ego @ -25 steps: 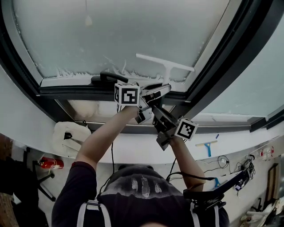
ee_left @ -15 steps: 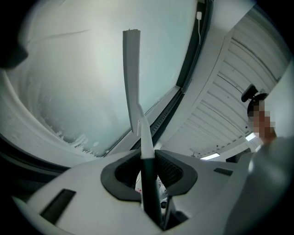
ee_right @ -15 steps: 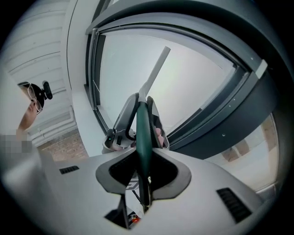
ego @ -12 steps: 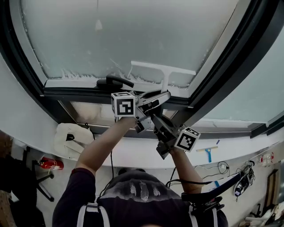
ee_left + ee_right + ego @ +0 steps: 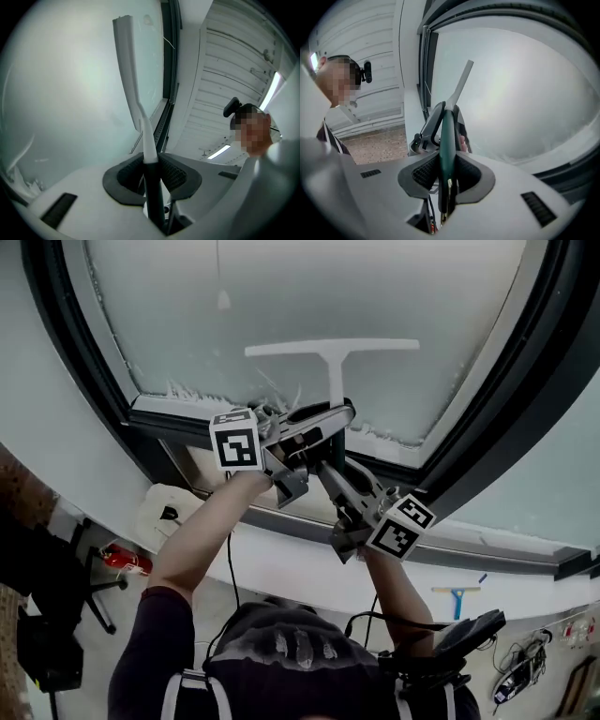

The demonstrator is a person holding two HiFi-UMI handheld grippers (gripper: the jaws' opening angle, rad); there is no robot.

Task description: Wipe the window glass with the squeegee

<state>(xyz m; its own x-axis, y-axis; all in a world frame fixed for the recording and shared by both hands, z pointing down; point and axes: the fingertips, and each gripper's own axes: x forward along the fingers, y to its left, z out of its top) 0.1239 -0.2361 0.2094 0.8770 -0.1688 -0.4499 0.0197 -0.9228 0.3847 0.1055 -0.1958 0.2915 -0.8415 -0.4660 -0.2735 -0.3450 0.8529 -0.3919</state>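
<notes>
The squeegee [image 5: 333, 351] has a white T-shaped blade lying level against the soapy window glass [image 5: 309, 287], with its handle running down to both grippers. My left gripper [image 5: 337, 413] is shut on the handle just below the white neck; in the left gripper view the dark handle [image 5: 152, 187] sits pinched between the pads [image 5: 174, 174], and the blade [image 5: 127, 70] stretches away over the glass. My right gripper [image 5: 321, 463] is shut on the green handle [image 5: 446, 145] lower down, right behind the left gripper [image 5: 430, 125].
A dark window frame [image 5: 117, 390] borders the glass, with a foam line along the bottom edge [image 5: 202, 392]. On the floor below lie a white bag [image 5: 173, 514], a red object [image 5: 127, 559], a blue squeegee [image 5: 457, 596] and cables [image 5: 525, 662].
Both grippers have risen with the squeegee, carrying the blade from the foamy bottom edge up the glass. The blade has rolled from slanted to level.
</notes>
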